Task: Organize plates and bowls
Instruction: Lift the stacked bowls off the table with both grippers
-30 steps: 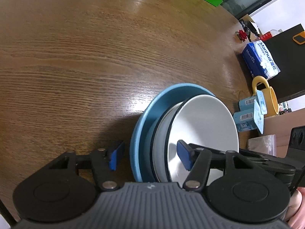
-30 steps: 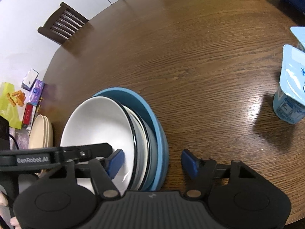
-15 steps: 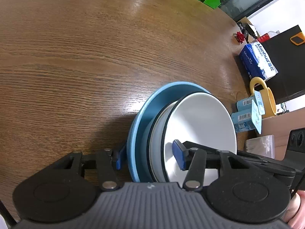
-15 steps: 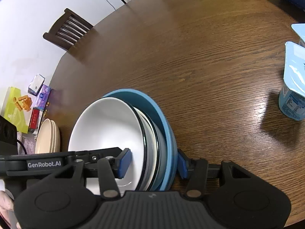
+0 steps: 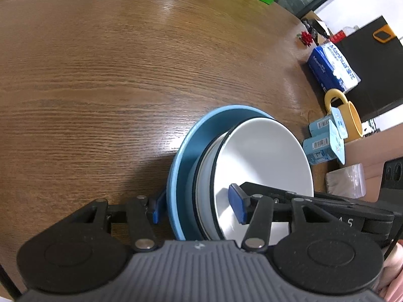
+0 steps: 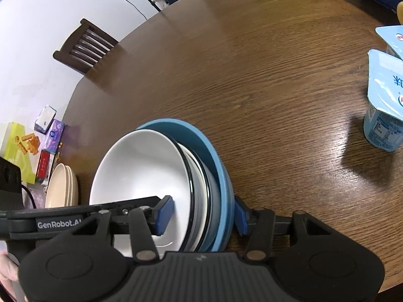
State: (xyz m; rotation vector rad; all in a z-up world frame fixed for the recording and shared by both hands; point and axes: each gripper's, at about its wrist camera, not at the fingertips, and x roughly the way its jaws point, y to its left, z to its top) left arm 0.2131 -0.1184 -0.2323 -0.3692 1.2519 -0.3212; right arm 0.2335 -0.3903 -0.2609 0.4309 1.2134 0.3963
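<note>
A stack of nested dishes stands on the brown wooden table (image 5: 100, 75): a blue dish (image 5: 191, 146) (image 6: 199, 141) at the bottom, grey bowls (image 5: 205, 173) in the middle and a white bowl (image 5: 264, 156) (image 6: 141, 168) on top. My left gripper (image 5: 196, 209) is shut on the stack's left rim, one pad outside the blue dish and the other inside the white bowl. On the opposite rim my right gripper (image 6: 202, 216) is shut the same way. Each view shows the other gripper's finger reaching into the white bowl.
A yellow mug (image 5: 352, 118), pale blue yogurt cups (image 5: 320, 148) (image 6: 385, 115) and a blue tissue pack (image 5: 332, 68) sit to the right of the stack. Beige plates (image 6: 61, 188) and snack packets (image 6: 25, 146) lie off the table's left edge. A dark chair (image 6: 85, 47) stands beyond.
Both grippers' jaws have closed: the outer pads, which stood clear of the blue dish a second ago, now press its rim. The hands have hardly moved.
</note>
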